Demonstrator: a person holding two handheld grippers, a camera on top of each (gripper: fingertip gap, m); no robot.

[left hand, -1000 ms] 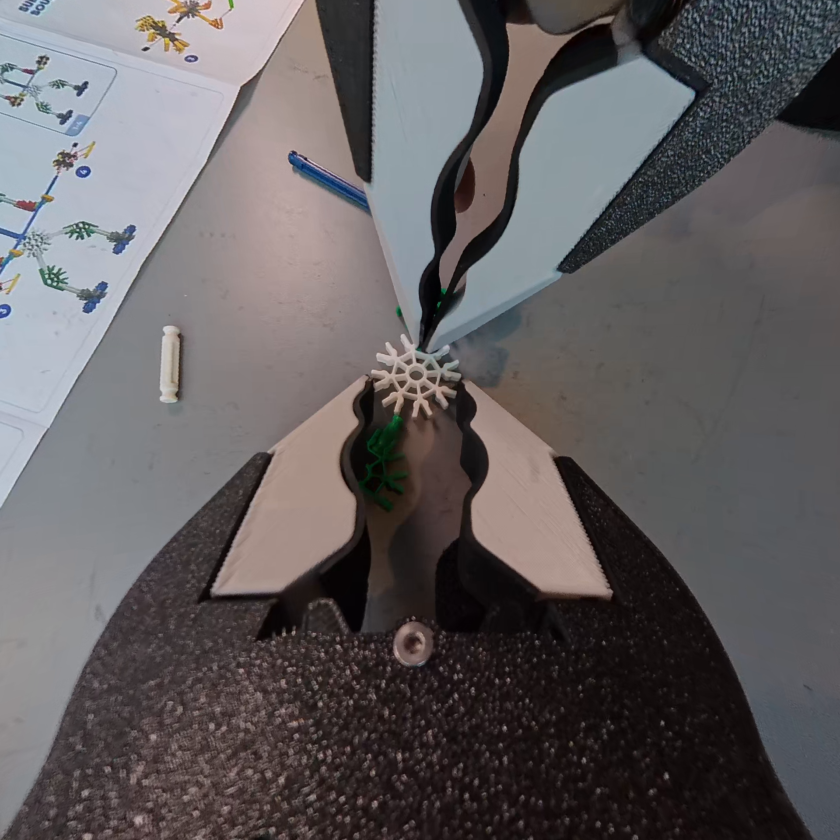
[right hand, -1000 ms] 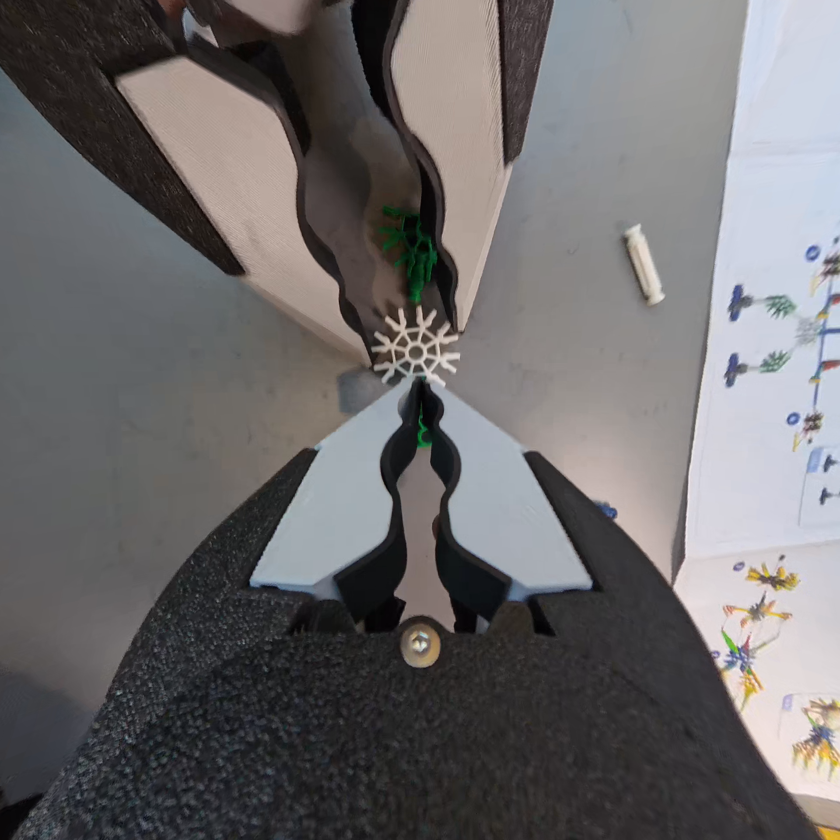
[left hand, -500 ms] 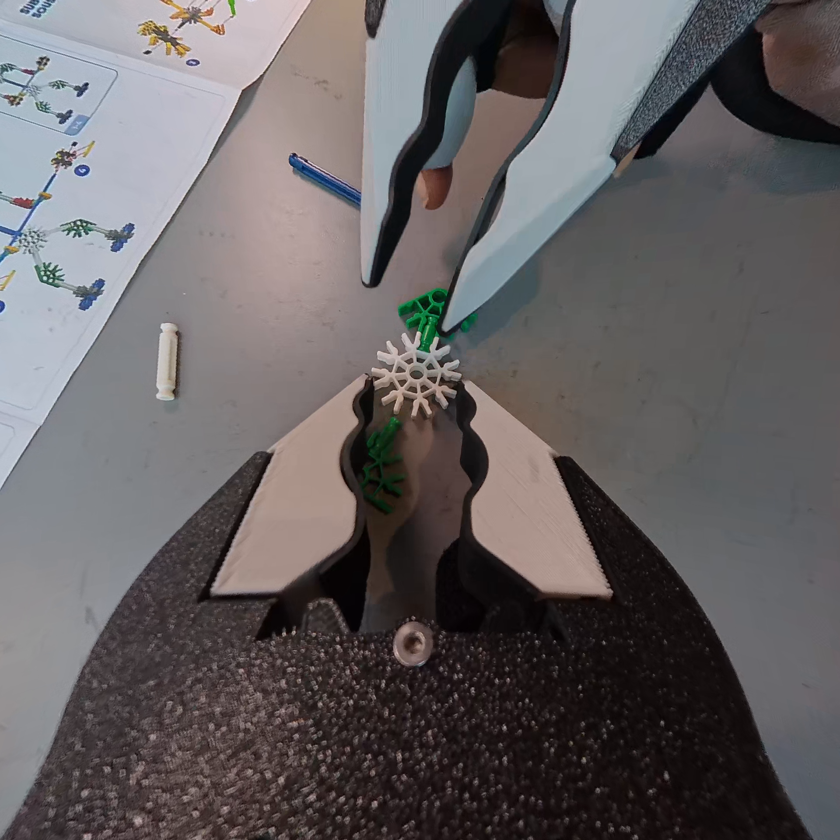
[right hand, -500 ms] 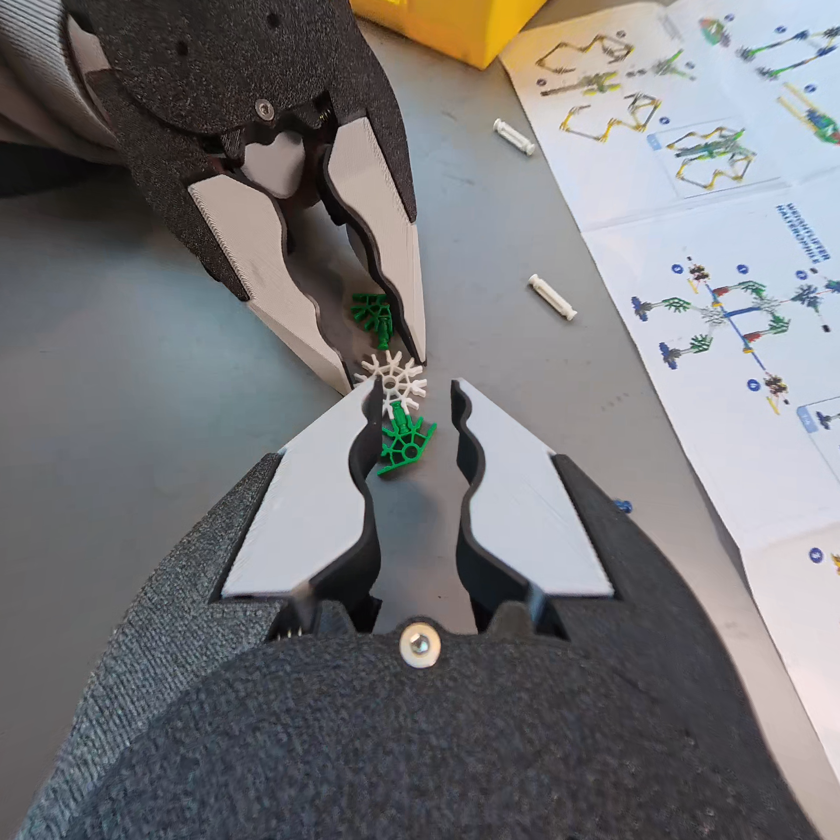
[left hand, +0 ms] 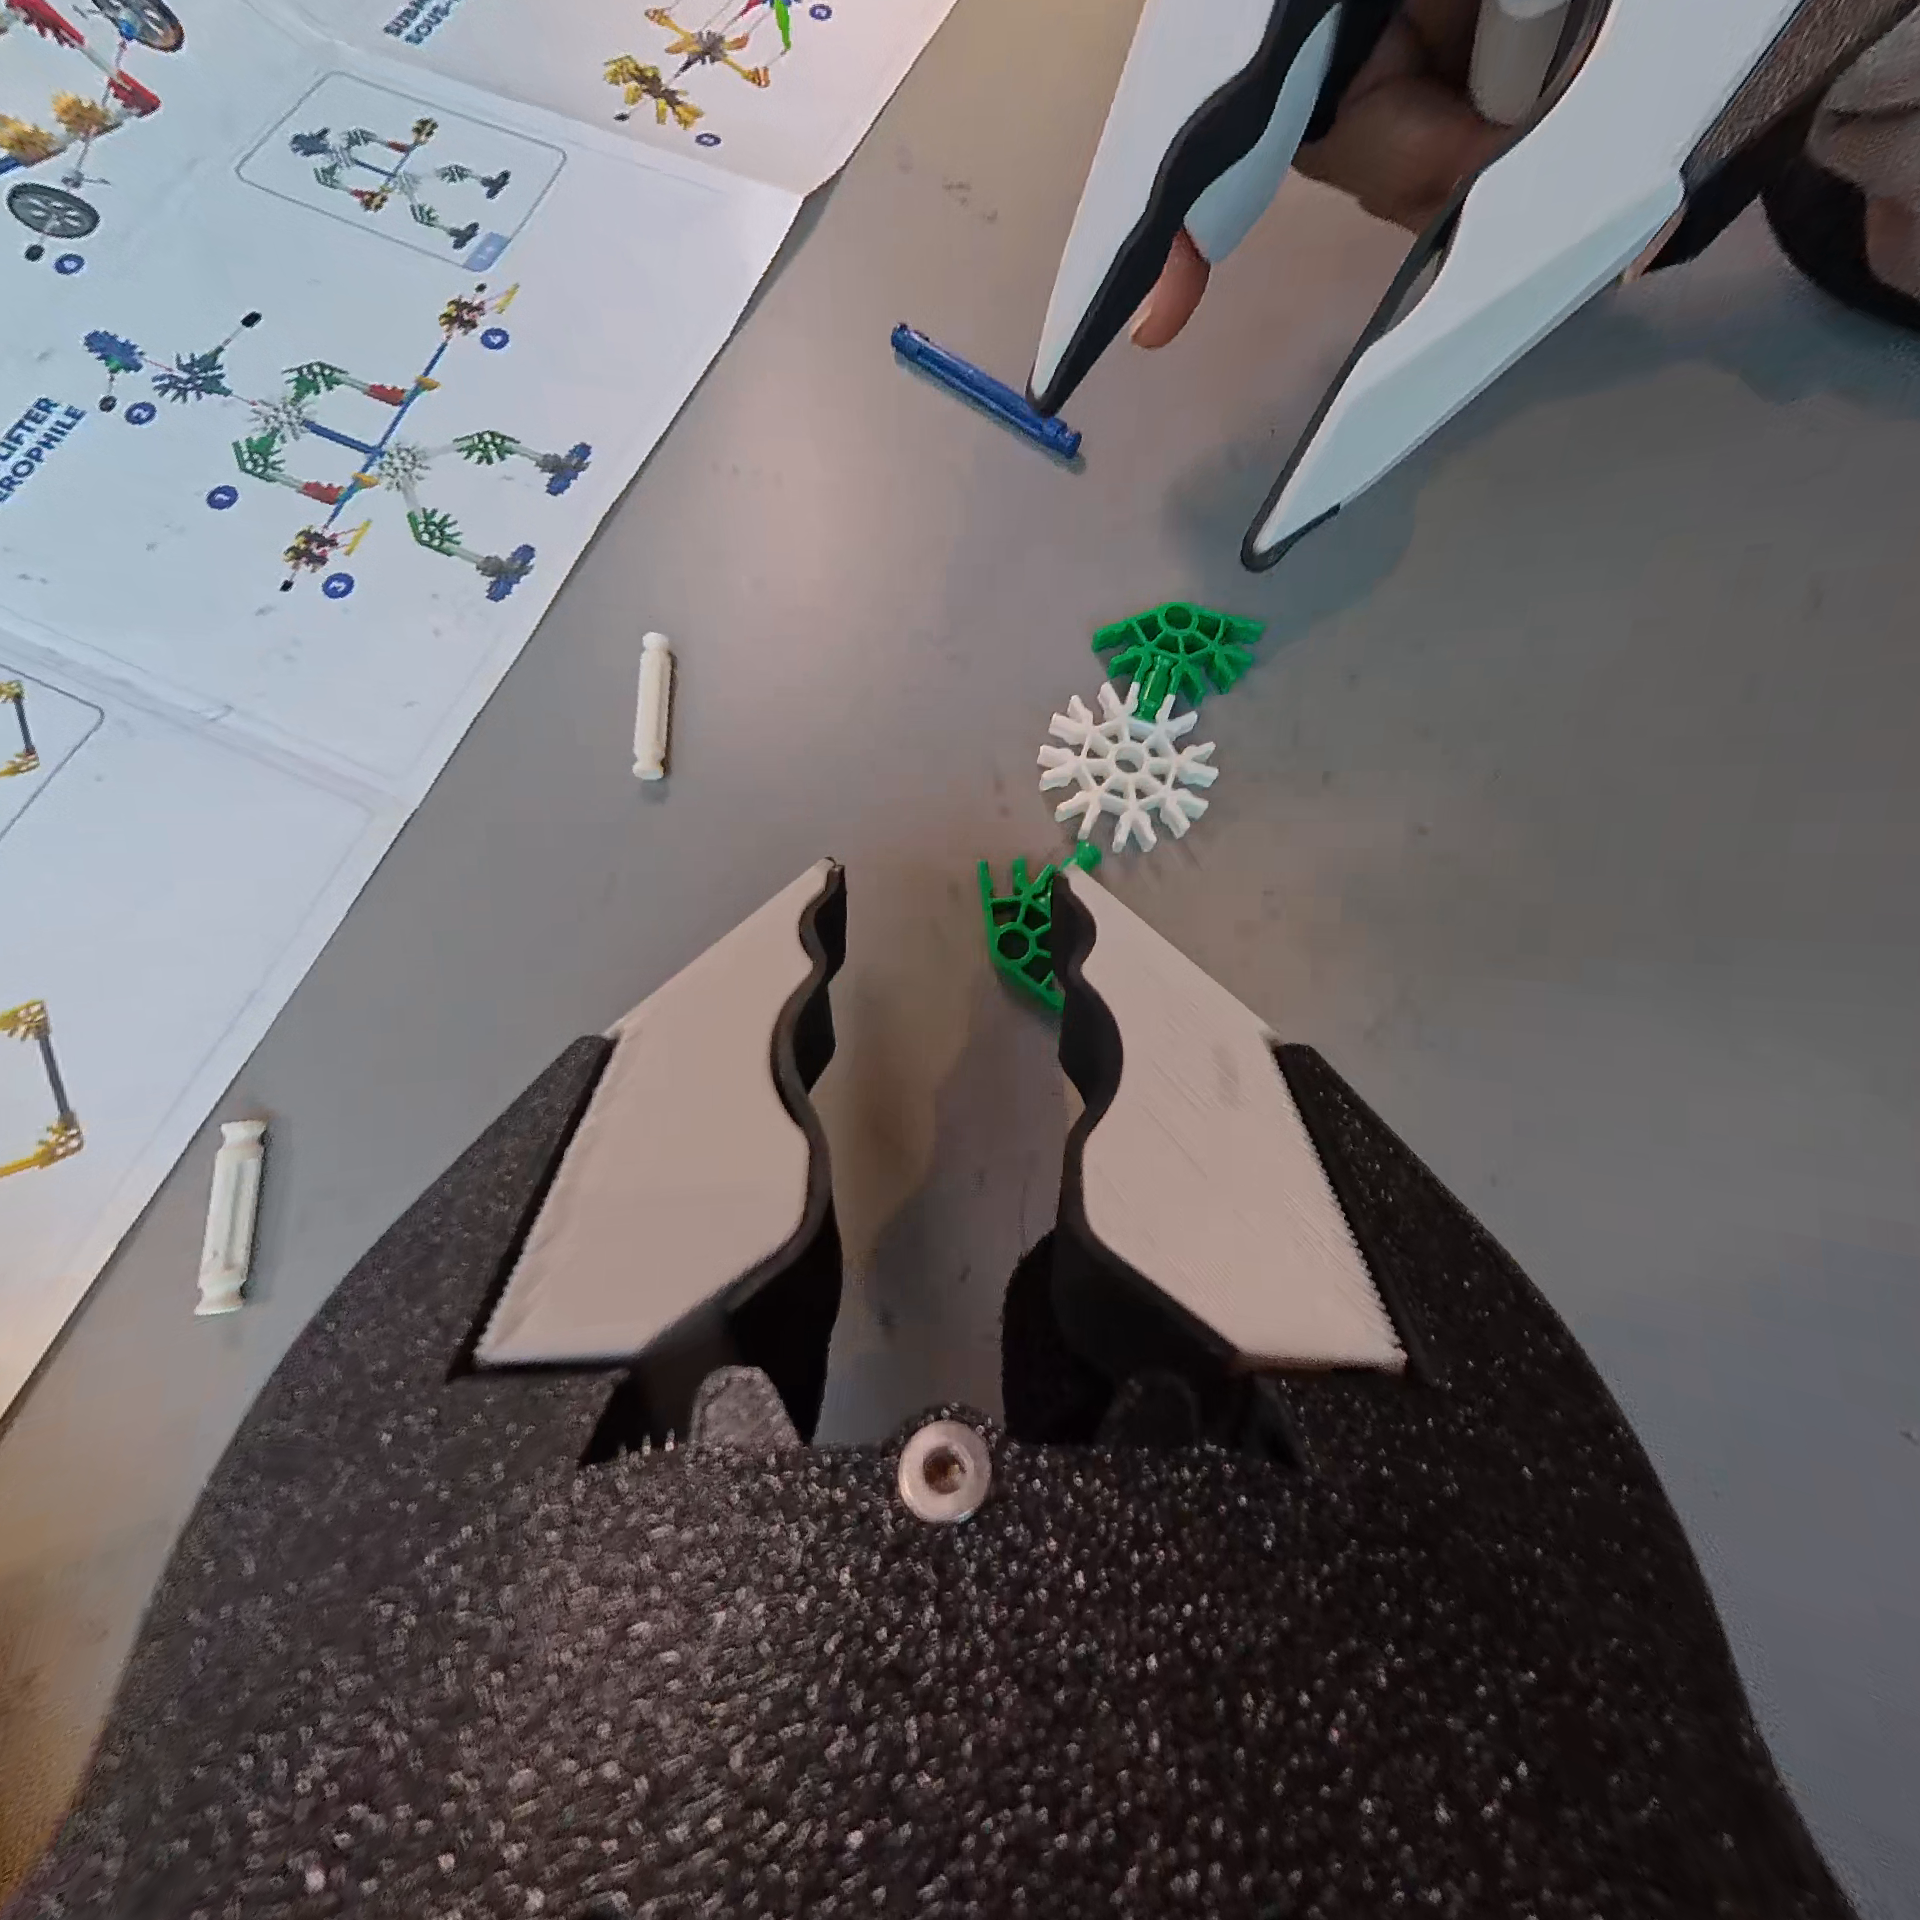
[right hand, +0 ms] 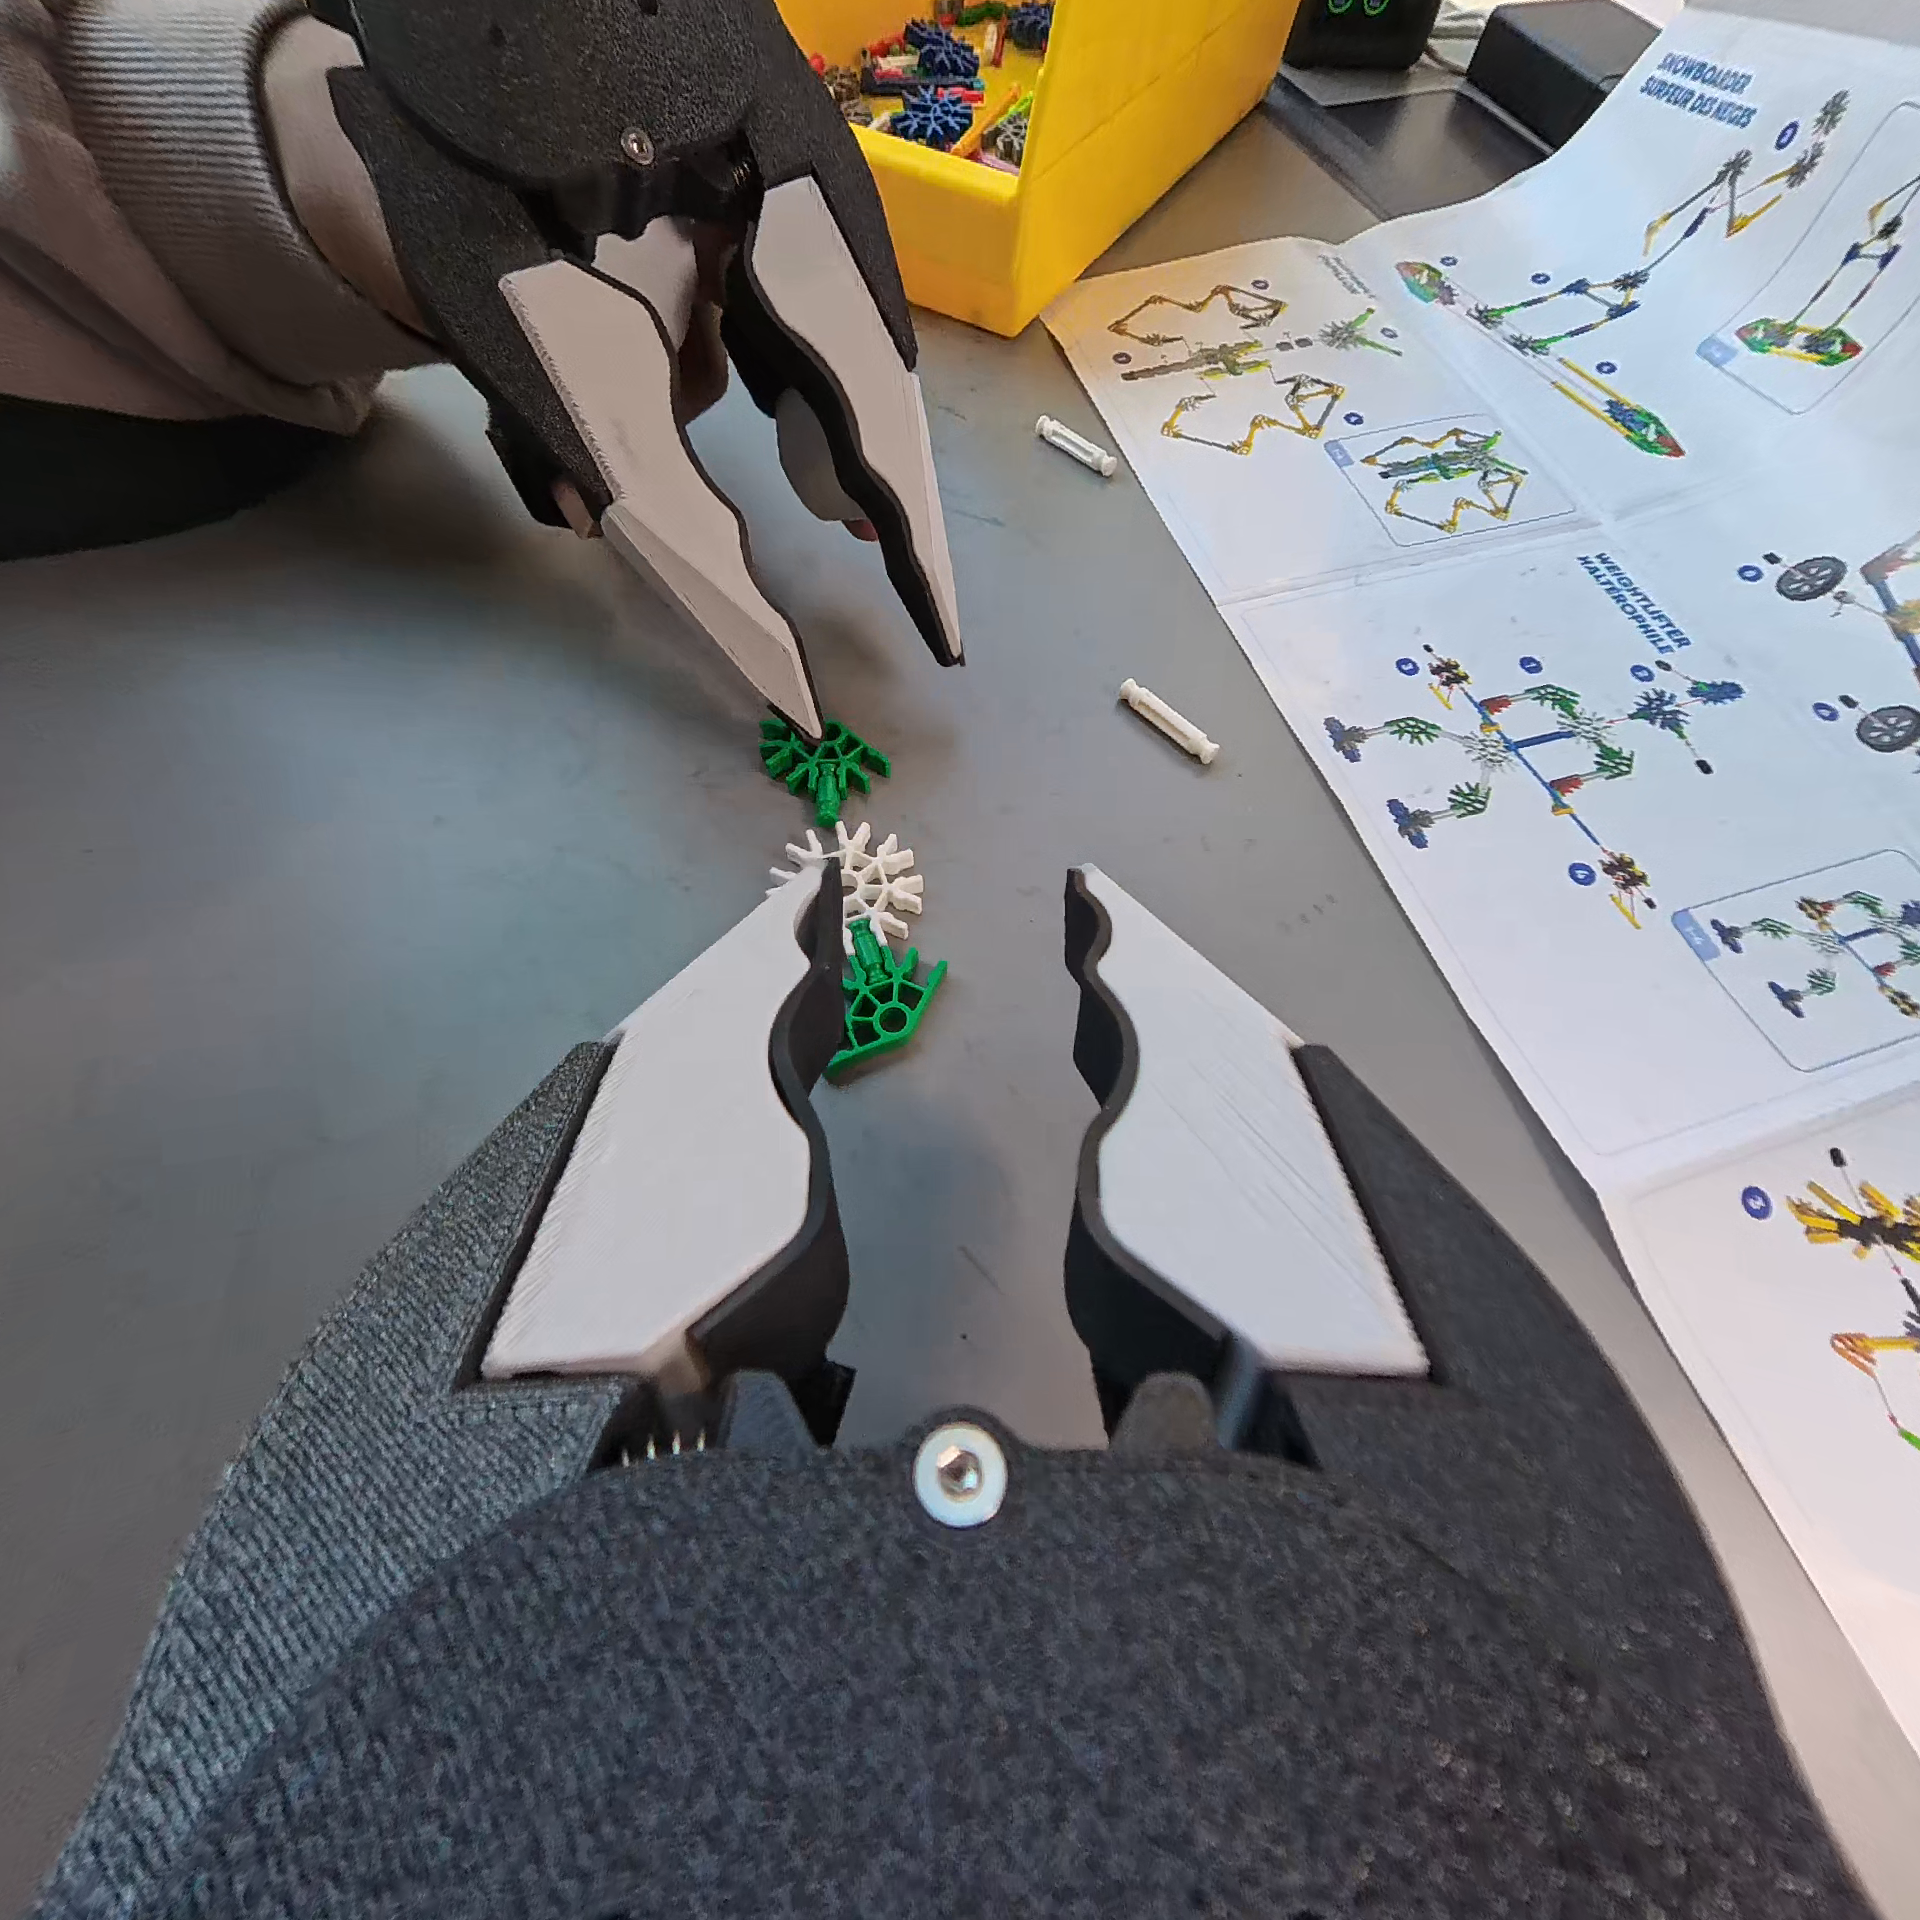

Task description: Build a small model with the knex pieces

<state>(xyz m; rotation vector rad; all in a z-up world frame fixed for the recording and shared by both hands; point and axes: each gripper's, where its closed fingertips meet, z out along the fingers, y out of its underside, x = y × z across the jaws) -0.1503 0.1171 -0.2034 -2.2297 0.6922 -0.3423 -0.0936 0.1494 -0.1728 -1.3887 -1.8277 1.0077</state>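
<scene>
My fingers [left hand: 717, 1122] are matt ridged plastic on a grainy black body [left hand: 935, 1714]. The green connector [left hand: 1179, 649] looks glossy plastic; the table [left hand: 1558, 831] is smooth, dull grey.

Grey table [left hand: 1558, 935] bears instruction sheet [left hand: 260, 623]; white rods [left hand: 651, 704]; blue rod [left hand: 982, 391]; snowflake-and-green assembly [left hand: 1127, 767]; yellow bin [right hand: 1091, 156].

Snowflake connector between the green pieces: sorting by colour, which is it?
White snowflake connector, clearest in the left wrist view.

Both grippers face each other tip to tip, low and tilted downward. The left gripper [left hand: 948, 883] has its fingers spread apart, empty; the right gripper [right hand: 951, 883] likewise gapes, gripping nothing.
</scene>
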